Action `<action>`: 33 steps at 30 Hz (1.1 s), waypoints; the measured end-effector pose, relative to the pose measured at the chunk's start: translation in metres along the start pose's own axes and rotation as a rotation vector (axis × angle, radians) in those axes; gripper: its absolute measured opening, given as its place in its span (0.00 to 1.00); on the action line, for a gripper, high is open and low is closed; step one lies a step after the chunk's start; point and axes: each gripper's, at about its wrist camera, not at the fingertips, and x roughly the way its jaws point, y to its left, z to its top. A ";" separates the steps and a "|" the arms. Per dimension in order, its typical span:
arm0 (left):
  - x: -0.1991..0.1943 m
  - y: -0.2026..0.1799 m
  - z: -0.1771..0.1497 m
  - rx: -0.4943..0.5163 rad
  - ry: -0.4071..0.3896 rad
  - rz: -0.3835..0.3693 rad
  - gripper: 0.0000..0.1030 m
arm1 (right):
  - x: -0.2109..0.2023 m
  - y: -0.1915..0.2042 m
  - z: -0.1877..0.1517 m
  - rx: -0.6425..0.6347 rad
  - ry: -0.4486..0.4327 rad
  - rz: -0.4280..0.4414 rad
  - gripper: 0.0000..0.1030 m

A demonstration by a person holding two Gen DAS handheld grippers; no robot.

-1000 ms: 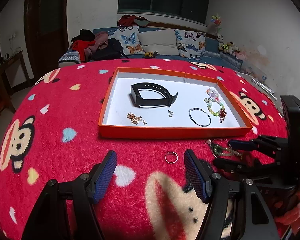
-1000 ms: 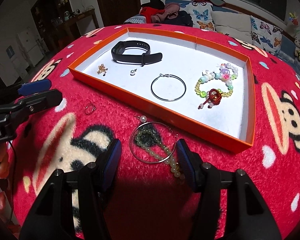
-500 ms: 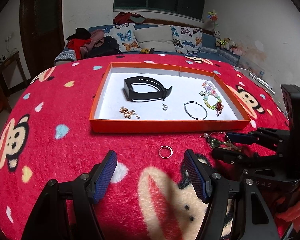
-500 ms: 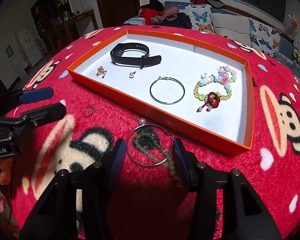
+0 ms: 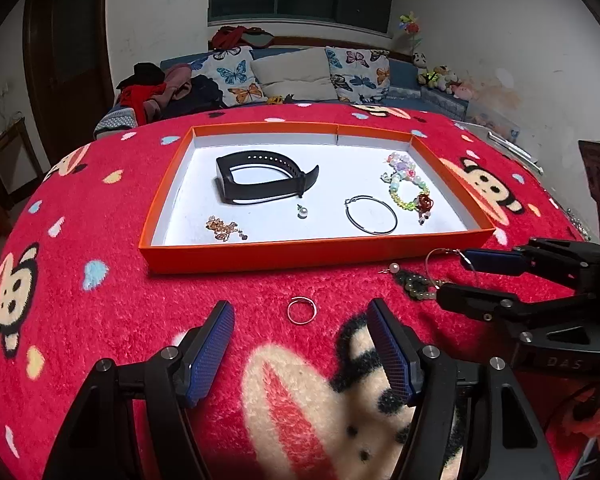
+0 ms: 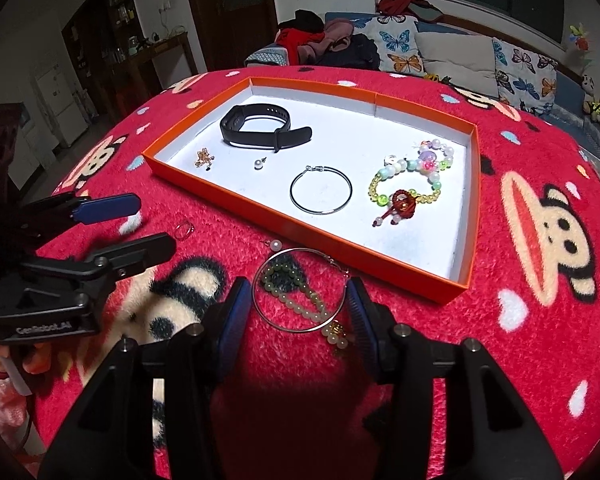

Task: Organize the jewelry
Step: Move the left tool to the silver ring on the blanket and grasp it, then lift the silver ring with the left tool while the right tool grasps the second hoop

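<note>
just ahead of the left hand-held gripper (image 5: 300,354), closing yet unclenched, lies the small ring (image 5: 301,310).

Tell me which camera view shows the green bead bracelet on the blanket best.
The right wrist view: the green bead bracelet lies close, its strand visible inside the large hoop. In the left wrist view it is small and partly hidden behind the right gripper.

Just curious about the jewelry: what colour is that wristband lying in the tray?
Black. The wristband shows best in the right wrist view, against the tray's white floor.

Black plastic fingers (image 5: 216,344), blue ribbed pads, silver screws, white lettering
</note>
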 end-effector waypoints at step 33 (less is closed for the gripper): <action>0.026 0.002 -0.001 0.035 0.054 -0.035 0.18 | 0.000 -0.001 0.000 0.016 -0.009 0.024 0.48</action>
